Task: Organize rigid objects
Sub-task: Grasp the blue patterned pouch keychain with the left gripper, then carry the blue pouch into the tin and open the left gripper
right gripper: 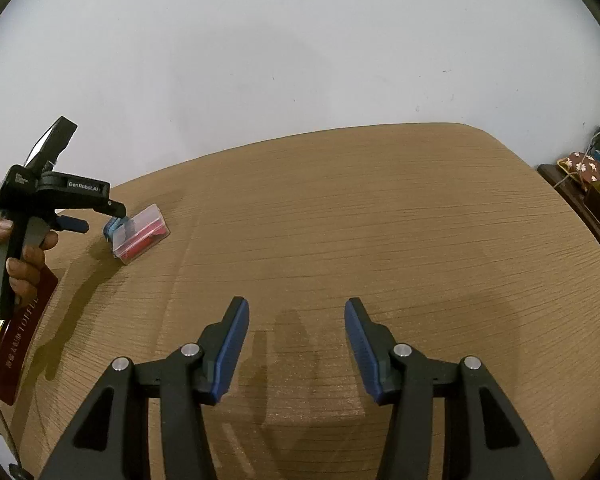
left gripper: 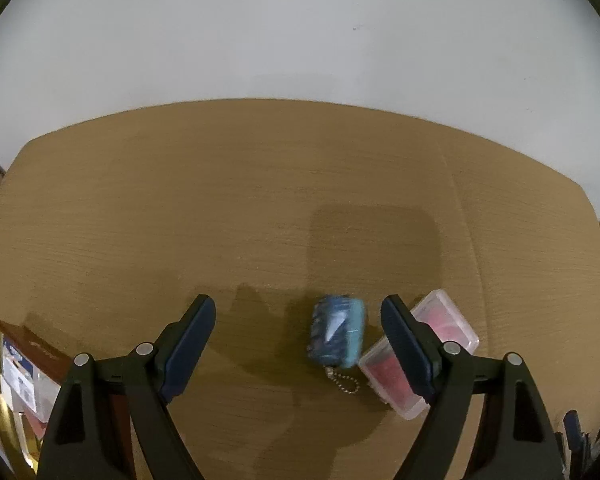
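A small blue case (left gripper: 337,332) with a bead chain (left gripper: 346,383) lies on the wooden table (left gripper: 240,208). Touching its right side is a clear plastic box (left gripper: 444,320) with red contents. My left gripper (left gripper: 298,308) is open, just above the table, with the blue case between its fingers and the right finger (left gripper: 404,344) over the clear box. In the right wrist view the left gripper (right gripper: 96,216) hangs over the blue case (right gripper: 114,229) and clear box (right gripper: 144,236) at the far left. My right gripper (right gripper: 296,312) is open and empty over bare table.
A dark red toffee box (left gripper: 32,368) sits at the table's left edge, also shown in the right wrist view (right gripper: 20,344). A dark side cabinet (right gripper: 580,192) with cloth items stands off the table's right. A white wall (left gripper: 300,40) rises behind.
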Demonstrator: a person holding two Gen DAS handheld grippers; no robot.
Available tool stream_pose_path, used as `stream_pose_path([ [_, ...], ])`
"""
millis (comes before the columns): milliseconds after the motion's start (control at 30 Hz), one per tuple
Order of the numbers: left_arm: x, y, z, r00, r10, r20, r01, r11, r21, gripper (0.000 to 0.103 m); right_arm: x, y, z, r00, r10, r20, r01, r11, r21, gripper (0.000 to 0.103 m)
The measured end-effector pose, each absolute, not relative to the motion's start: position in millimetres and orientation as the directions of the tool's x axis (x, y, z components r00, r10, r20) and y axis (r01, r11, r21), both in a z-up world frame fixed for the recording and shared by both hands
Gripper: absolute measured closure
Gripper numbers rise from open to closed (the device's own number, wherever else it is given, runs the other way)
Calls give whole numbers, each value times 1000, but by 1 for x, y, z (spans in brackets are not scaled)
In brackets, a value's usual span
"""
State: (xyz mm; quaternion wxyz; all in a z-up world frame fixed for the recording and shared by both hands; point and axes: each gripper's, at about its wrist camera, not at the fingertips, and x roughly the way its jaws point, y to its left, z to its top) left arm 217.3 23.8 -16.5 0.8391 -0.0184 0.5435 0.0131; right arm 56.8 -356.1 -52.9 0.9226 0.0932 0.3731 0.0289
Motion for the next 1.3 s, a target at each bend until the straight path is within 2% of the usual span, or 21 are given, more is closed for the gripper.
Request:
stream_pose_path([
  [100,218,22,-21,392,33,-919,-26,999,25,22,57,-356,-53,721,124,-682,16,981,195,52],
  [167,223,17,-28,383,61,-922,-18,998,59,29,56,-356,-52,720,124,-682,16,981,195,52],
  [233,225,18,-33,373,54,-926,-13,999,53,48,56,-357,-52,721,124,-682,16,981,195,52],
  [267,226,21,-37,353,35,-935,-14,999,32,54,56,-357,-52,721,125,-682,15,981,195,52],
  [300,228,24,-39,340,20,-940,-17,1000,16,66,56,-357,-52,720,125,-682,15,981,195,52],
  [400,228,32,-38,363,9,-932,-20,1000,2,85,57,-357,-52,721,127,-681,15,980,198,52],
  [567,199,35,-23,385,-34,-922,-13,999,-42,85,57,-358,-52,722,130,-680,20,978,208,52],
  [800,93,60,33,441,-104,-891,9,994,-112,85,56,-358,-52,721,132,-680,24,976,215,52],
  [900,43,105,52,425,-76,-902,-17,996,-92,85,57,-357,-53,719,129,-683,25,977,211,52],
  [967,36,139,58,398,-46,-916,-43,997,-68,85,59,-355,-54,714,125,-689,27,978,206,52],
  [1100,-3,202,56,317,68,-946,-122,992,30,85,64,-352,-56,703,116,-702,31,981,193,52],
  [1167,-11,233,44,266,110,-958,-157,985,70,85,67,-350,-57,699,111,-707,34,982,188,52],
  [1300,-11,240,5,216,156,-964,-181,976,118,85,72,-346,-61,687,103,-720,38,983,177,52],
])
